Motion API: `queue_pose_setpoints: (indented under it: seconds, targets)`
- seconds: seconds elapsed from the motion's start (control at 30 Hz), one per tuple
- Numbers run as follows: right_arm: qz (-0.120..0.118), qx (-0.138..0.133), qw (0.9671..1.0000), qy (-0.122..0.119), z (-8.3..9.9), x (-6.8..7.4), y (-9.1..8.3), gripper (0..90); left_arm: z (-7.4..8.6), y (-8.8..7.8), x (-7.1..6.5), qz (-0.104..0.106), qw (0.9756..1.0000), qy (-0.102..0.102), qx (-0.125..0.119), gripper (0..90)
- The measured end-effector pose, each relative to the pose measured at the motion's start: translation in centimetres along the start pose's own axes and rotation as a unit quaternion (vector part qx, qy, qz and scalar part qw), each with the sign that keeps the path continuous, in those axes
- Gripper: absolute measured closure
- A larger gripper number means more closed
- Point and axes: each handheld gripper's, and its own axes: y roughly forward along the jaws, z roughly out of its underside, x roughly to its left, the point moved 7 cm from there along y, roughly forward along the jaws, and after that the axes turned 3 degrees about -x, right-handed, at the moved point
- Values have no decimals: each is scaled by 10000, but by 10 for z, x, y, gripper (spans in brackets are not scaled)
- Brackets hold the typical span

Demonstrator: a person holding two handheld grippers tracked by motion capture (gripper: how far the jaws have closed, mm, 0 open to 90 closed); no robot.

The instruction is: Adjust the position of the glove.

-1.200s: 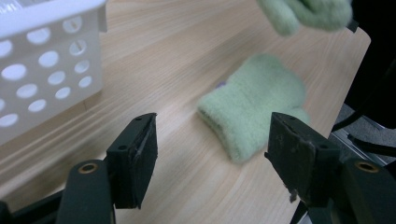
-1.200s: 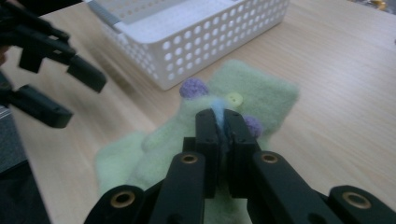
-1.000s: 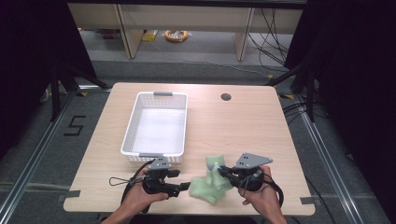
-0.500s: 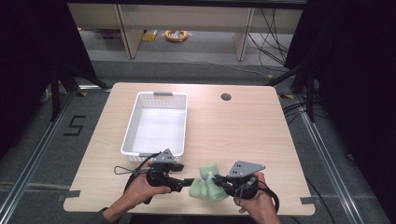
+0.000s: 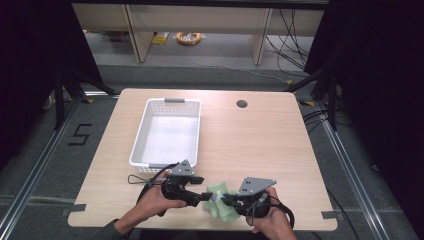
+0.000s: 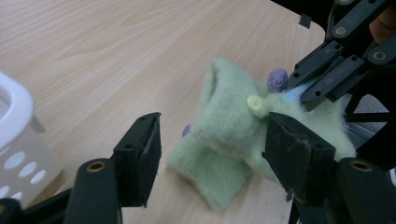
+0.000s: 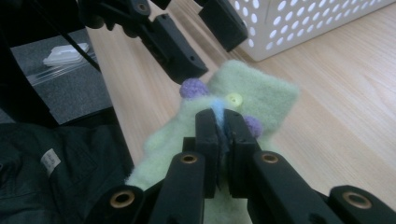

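Observation:
A pale green felt cloth (image 5: pixel 219 206) with purple pompoms and a yellow button (image 6: pixel 254 102) lies bunched near the table's front edge. My right gripper (image 7: pixel 219 123) is shut on its middle, beside a light blue patch. It reaches in from the right in the high view (image 5: pixel 225 200). My left gripper (image 6: pixel 212 144) faces it from the left (image 5: pixel 204 196). Its jaws straddle one folded end of the cloth (image 6: pixel 224 140) and have just been closing. The left pad (image 6: pixel 144 154) still stands clear of the fabric.
A white perforated basket (image 5: pixel 141 135), empty, stands just behind the left hand. Its corner (image 6: pixel 14 107) is close beside the left gripper. A cable hole (image 5: pixel 242 104) lies at the back of the wooden table (image 5: pixel 260 145). The front edge runs right below both hands.
Both hands and the cloth have drifted slightly toward the front edge. The cloth now sits more bunched between the two grippers.

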Motion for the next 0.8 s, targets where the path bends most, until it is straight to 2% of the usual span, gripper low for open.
queue_pose_setpoints:
  seconds: [0.1,0.23,0.33,0.37,0.4,0.43,0.47,0.5,0.63,0.8]
  targets:
    - [-10,1,10000,-31,0,1,1,861,-1,2,0,68,10000,-14,20,400]
    - [-91,37,10000,14,0,3,2,861,-3,3,1,299,9995,-30,20,435]
    - [-51,35,9999,-96,1,2,3,860,-2,4,2,361,9993,-23,76,463]
    - [-85,31,9999,-82,1,3,4,860,-2,4,1,375,9992,-96,73,477]
    - [-95,27,9999,-84,1,3,4,860,-2,4,1,384,9992,-74,85,485]
    - [-64,43,10000,-24,2,3,4,860,-1,4,0,484,9988,-73,82,499]
    - [-68,46,10000,-29,2,3,4,860,-1,4,0,508,9985,-171,74,512]
    - [-64,52,10000,-38,2,3,3,860,-1,4,0,556,9983,-147,73,520]
    - [-118,20,9999,-116,1,4,4,860,2,4,0,609,9978,-195,150,563]
    - [-74,46,9999,-73,1,3,3,860,5,4,0,600,9976,-279,208,665]
